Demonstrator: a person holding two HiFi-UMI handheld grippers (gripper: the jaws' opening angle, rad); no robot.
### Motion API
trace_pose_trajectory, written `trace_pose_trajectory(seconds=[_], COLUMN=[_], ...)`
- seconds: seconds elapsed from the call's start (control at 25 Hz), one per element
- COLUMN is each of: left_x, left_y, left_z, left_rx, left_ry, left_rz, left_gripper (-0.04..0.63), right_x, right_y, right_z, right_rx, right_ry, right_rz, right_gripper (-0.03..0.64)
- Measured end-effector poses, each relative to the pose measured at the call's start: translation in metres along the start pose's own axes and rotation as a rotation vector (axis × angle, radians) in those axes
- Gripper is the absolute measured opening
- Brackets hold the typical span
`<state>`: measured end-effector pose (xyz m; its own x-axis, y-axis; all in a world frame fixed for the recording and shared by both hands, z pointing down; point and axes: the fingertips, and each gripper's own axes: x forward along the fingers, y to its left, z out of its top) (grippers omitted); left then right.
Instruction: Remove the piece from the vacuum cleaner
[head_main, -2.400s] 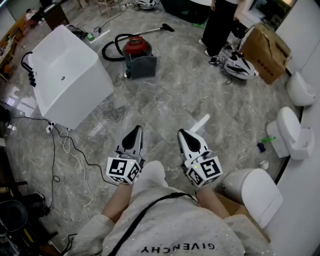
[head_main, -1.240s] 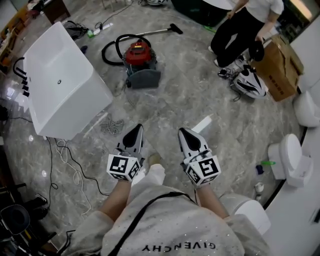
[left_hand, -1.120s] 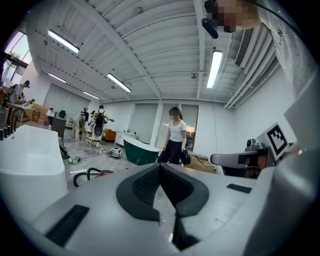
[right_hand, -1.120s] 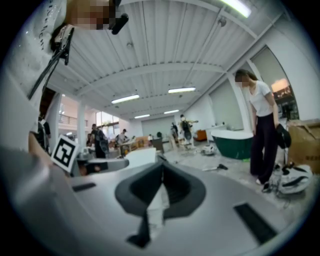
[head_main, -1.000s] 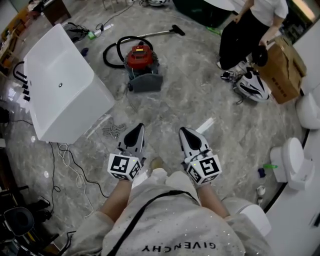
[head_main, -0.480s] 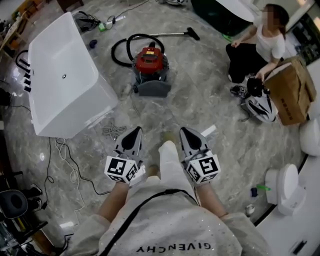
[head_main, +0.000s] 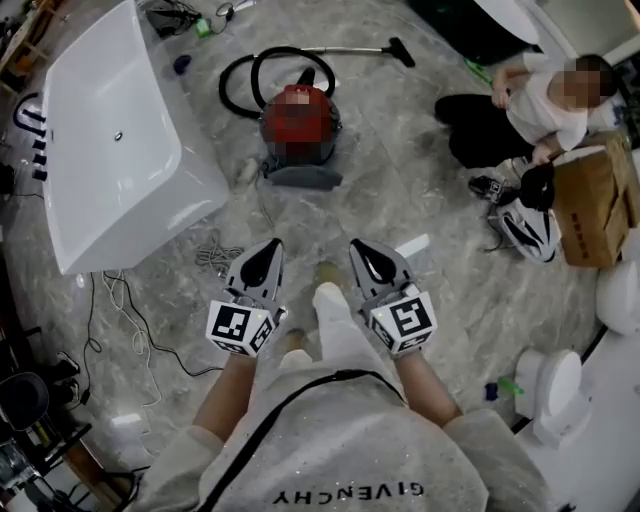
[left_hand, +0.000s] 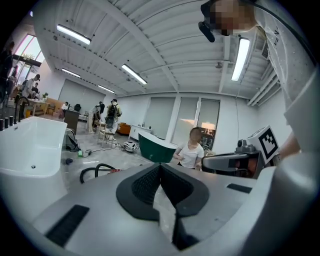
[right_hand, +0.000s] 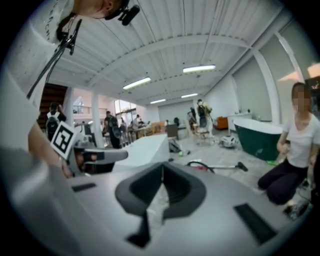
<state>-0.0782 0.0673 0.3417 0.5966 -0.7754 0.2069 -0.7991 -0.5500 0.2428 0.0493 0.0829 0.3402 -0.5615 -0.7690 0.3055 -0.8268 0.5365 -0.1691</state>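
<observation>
Both claws have come forward over the grey marble floor (head_main: 400, 180) since the earlier frames, and the red vacuum cleaner (head_main: 298, 128) now looks bigger and closer in the head view. The other person (head_main: 520, 105), who stood at 1 o'clock before, now sits on the floor beside a cardboard box (head_main: 592, 200). The left claw (head_main: 270, 248) and the right claw (head_main: 358, 248) are held side by side, with the wearer's trouser leg (head_main: 335, 320) stepping out between them. Each is fully closed with nothing in it: in the left gripper view the black pads (left_hand: 145, 182) meet at their tips (left_hand: 160, 167), and in the right gripper view they meet the same way (right_hand: 162, 170). The vacuum cleaner stands on the floor at 12 o'clock from the claws, well apart from both and untouched. Its black hose (head_main: 238, 80) loops out at 10 o'clock from the red body. A metal tube (head_main: 350, 48) runs off toward 2 o'clock and ends in a dark nozzle (head_main: 400, 52). Part of that hose shows low in the left gripper view (left_hand: 95, 171), beyond the closed tips. In the right gripper view the tube (right_hand: 220, 167) lies beyond the tips at 1 o'clock. A white bathtub (head_main: 110, 140) fills the floor at 10 o'clock from the claws, with loose cables (head_main: 120, 300) trailing below it.
</observation>
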Motion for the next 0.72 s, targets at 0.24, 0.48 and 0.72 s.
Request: trace_pose_trajectory(seconds=[0.24,0.48,0.72], left_x=[0.039,0.069,0.097], left_y=[0.020,0.039,0.044], left_z=[-0.009,-0.013,-0.027], left_rx=[-0.015,-0.027,-0.035], left_ry=[0.039,0.060,0.082], left_rz=[0.029,0.049,0.042], left_gripper=[0.023,0.023,0.023], right_x=[0.031,0.061,0.086], right_y=[-0.032,-0.052,-0.070], right_z=[-0.009,-0.017,-0.030], right_rx=[0.005,-0.020,-0.064], right_ry=[0.059,0.113,0.137], right_rz=[0.035,0.094,0.137], right_gripper=[0.015,0.015,0.015])
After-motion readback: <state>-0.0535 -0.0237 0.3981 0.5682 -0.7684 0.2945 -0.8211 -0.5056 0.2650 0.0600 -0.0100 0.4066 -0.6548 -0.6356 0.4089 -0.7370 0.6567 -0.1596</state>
